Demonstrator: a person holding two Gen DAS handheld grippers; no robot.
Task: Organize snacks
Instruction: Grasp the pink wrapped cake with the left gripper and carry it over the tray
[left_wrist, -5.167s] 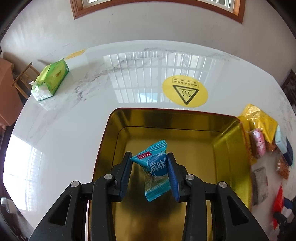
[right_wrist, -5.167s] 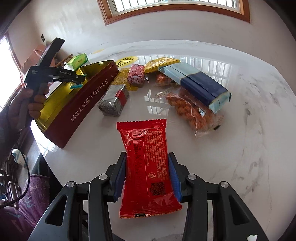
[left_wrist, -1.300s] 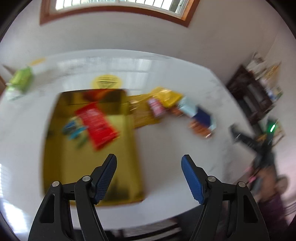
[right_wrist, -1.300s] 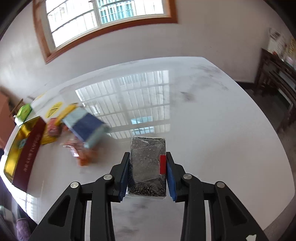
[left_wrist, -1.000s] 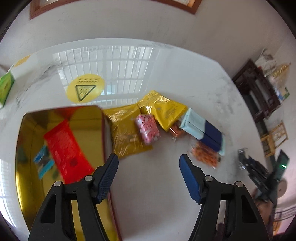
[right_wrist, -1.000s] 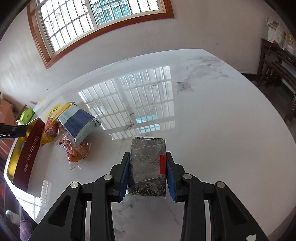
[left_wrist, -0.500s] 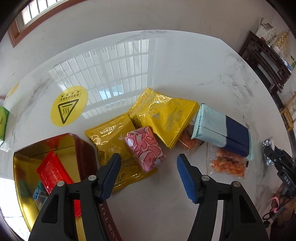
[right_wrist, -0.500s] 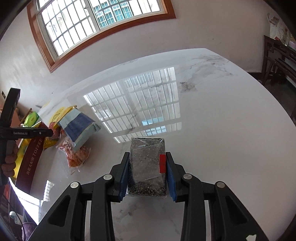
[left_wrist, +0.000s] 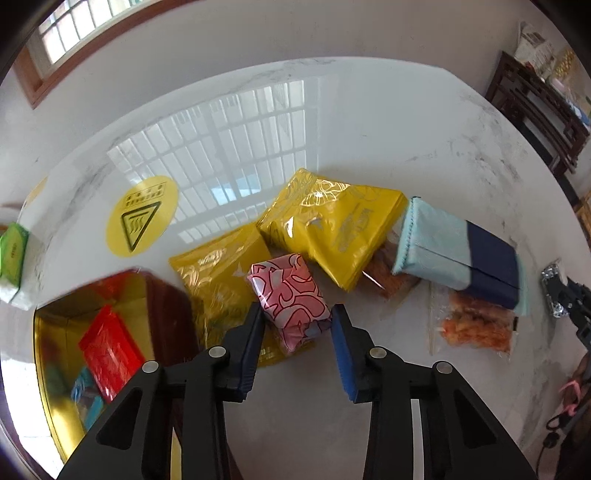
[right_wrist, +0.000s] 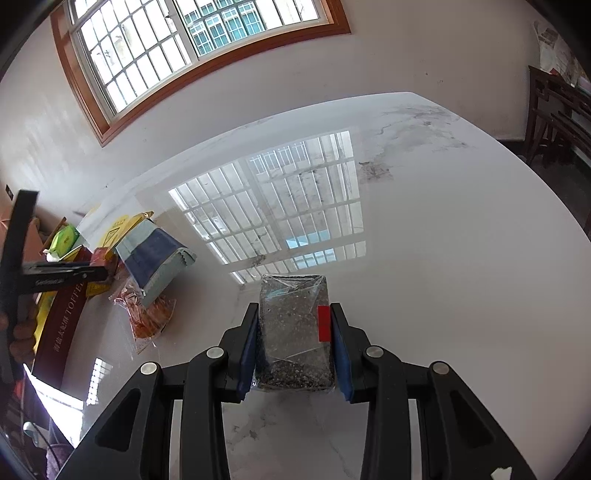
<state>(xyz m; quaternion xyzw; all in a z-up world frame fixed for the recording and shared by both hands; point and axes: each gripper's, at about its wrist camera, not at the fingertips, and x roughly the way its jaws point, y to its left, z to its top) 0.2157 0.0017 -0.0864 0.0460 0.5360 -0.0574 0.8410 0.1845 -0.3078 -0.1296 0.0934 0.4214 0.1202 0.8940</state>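
A pink patterned snack packet (left_wrist: 286, 291) lies half on a flat gold packet (left_wrist: 218, 273) on the white marble table (left_wrist: 369, 129). My left gripper (left_wrist: 297, 321) is down around it, jaws closing, both blue pads against its sides. To its left stands the gold tin (left_wrist: 170, 314) with a red packet (left_wrist: 107, 350) and a small blue one (left_wrist: 86, 391) inside. My right gripper (right_wrist: 293, 332) is shut on a dark grey packet (right_wrist: 293, 325) with a red label, held above the table away from the pile.
Beyond the pink packet lie a yellow pouch (left_wrist: 332, 225), a light-blue and navy packet (left_wrist: 454, 254) and a clear bag of orange snacks (left_wrist: 476, 325). A round yellow warning sticker (left_wrist: 142, 216) and a green tissue pack (left_wrist: 13, 251) sit at the left. Dark wooden furniture (left_wrist: 535, 110) stands behind.
My left gripper moved from over the tin to the pile, came down, and its jaws narrowed onto the pink packet. The right gripper kept the grey packet and stayed nearly still.
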